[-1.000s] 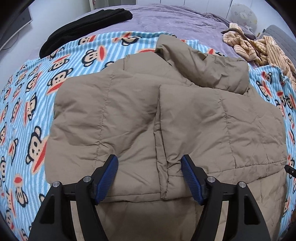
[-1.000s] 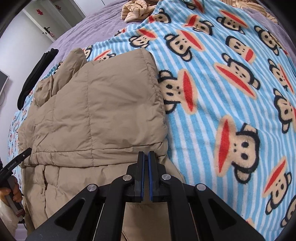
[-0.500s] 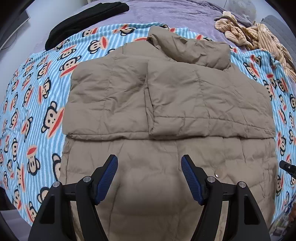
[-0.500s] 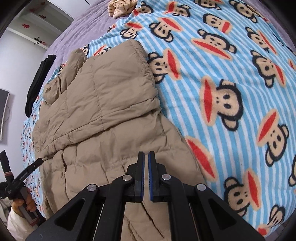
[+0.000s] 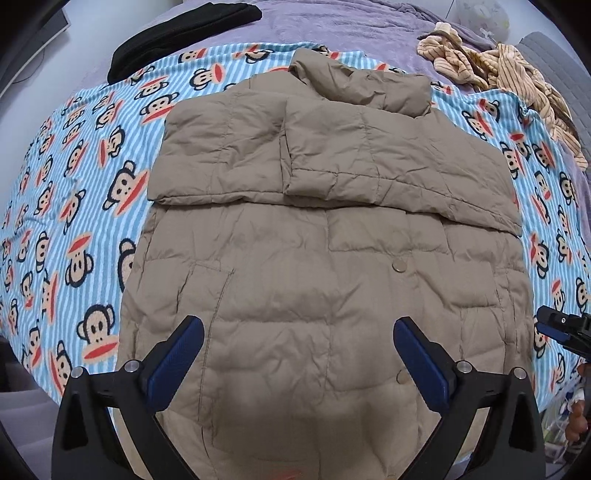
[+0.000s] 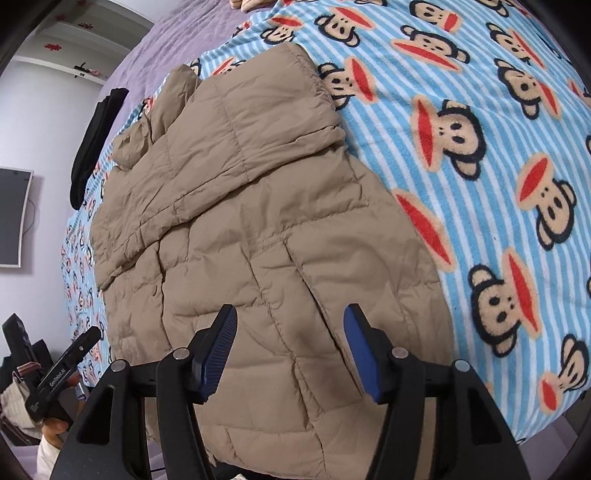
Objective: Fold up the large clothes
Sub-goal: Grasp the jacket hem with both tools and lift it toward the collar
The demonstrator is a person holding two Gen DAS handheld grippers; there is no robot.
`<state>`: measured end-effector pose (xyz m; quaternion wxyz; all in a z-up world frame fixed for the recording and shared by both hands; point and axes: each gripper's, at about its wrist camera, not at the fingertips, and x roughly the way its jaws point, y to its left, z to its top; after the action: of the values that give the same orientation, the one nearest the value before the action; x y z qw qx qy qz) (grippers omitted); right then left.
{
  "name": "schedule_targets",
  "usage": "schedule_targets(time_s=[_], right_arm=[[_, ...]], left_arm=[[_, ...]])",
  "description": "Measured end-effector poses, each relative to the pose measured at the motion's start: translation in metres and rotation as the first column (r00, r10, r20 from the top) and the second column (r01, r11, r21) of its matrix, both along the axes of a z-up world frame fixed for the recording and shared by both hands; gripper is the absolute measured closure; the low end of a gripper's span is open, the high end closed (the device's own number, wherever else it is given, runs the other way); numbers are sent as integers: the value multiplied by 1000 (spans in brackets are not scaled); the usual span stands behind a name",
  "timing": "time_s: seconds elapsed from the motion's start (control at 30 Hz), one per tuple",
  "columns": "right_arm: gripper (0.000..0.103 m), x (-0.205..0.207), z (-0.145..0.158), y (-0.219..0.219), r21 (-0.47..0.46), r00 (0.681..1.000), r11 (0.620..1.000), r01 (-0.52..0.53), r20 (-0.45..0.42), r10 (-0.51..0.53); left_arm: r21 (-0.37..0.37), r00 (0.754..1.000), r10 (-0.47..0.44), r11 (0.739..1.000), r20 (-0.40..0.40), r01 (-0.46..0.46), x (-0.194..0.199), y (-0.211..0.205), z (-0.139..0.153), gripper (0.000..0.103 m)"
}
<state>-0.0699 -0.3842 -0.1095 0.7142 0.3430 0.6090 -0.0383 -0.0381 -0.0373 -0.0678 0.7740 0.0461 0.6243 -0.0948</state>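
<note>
A tan quilted coat (image 5: 325, 236) lies flat on a blue striped monkey-print blanket (image 5: 74, 206), its sleeves folded across the chest and its hem toward me. My left gripper (image 5: 295, 347) hovers over the lower hem; its jaws are opening wide and hold nothing. From the right wrist camera the coat (image 6: 258, 229) runs up to the left. My right gripper (image 6: 290, 332) hangs above the coat's lower right part, jaws opening, nothing between them. The right gripper's tip (image 5: 561, 326) shows at the left view's right edge.
A black garment (image 5: 177, 33) lies at the far left of the purple bedspread (image 5: 332, 26). A striped tan garment (image 5: 506, 70) is heaped at the far right. The blanket's near edge (image 6: 535, 424) drops off the bed. A wall screen (image 6: 13, 218) is at left.
Both grippers drew back toward the hem and rose, so more of the coat shows. The left jaws spread wider. The right jaws went from shut to open.
</note>
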Motion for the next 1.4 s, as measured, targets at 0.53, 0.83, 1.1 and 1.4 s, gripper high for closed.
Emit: schedule_targets(time_s=[0.53,0.83,1.1,1.4], right_arm=[[15,-43,6,69,78,998,996,36,50,-40],[0,-87,2,106,125,991,984,130,25,-134],[0,-110,6,123,123,985,978,170,-9,-171],[0,-117,-6,100,202,974,953,226,-64,-218]], left_arm=[[-23,996,-74,997,-48,73,-47,49,-12,0],[-44,993,-112,993,-29,110,-66,79,-5,0],[-44,992,-106,994,-70,103,-78,105,-18,0],[-156,984,88,981,-155,-112,-99,145,-28,0]])
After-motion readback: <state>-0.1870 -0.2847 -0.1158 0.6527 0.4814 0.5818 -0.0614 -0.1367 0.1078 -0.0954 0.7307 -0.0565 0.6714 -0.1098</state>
